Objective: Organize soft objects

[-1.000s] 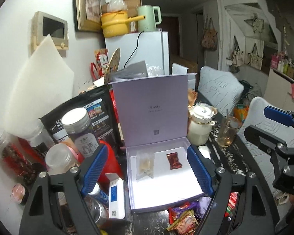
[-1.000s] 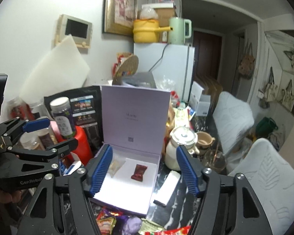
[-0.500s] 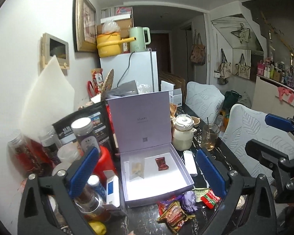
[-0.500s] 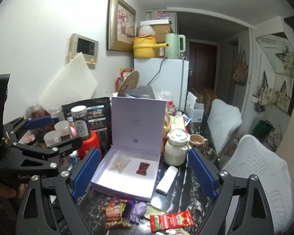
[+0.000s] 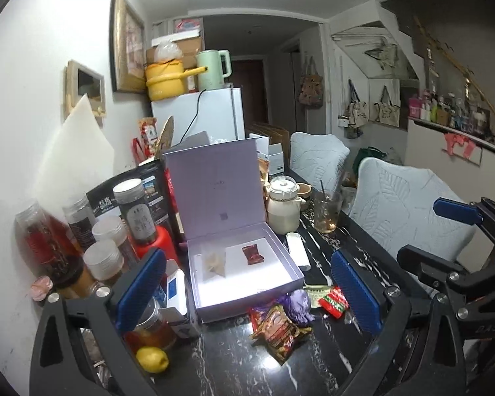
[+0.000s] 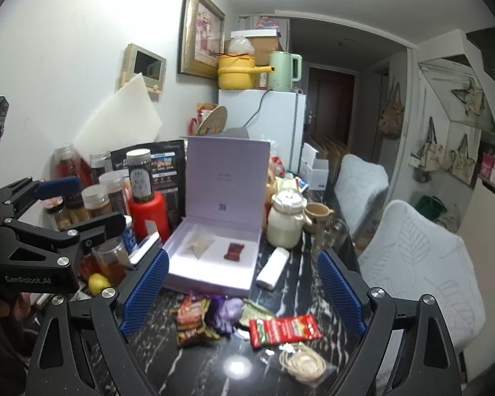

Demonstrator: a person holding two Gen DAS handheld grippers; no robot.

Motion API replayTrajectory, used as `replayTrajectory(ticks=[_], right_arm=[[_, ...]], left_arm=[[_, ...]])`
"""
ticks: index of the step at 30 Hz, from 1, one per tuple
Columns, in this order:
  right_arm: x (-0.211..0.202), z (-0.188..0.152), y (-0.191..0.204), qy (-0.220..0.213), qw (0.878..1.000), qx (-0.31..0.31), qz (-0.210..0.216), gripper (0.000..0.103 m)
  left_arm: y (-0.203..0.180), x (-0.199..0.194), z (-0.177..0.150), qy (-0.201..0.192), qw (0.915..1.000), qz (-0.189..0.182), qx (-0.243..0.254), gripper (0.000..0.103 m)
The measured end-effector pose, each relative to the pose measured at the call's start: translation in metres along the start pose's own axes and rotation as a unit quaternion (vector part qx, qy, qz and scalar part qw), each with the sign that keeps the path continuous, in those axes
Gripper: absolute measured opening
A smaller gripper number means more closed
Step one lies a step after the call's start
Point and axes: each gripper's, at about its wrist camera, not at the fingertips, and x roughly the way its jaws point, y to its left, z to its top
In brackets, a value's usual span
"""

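2 packets (image 5: 253,253) lengthwise in box (image 5: 290,265)

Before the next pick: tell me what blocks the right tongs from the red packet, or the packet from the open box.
Nothing visible does. The right tongs are open above the red packet; the open box lies just beyond, lid raised, with only the purple wrapper and snack packet beside that path.

Print on the box lid (image 5: 221,183) (open, lilac) is too small to read.
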Motion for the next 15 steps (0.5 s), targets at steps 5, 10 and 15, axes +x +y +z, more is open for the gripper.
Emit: replayTrajectory(ticks=[5,10,15], right_arm=[[-0.013,-0.025,0.002,0.009,1.0,0.01,-0.017,0.092],[-0.028,-0.054,-0.001,0.021,0.999,0.036,-0.018,0.092],[-0.041,-0.078,-0.006,0.028,0.998,0.058,-0.026,0.092]], left_arm=[[-0.014,-0.013,-0.022,0.011,0.9997,-0.018,0.013,0.102],[-0.023,-0.02,-0.04,0.023,0.999,-0.038,0.007,0.102],[-0.034,-0.02,-0.057,0.034,0.9974,-0.062,0.012,0.102]])
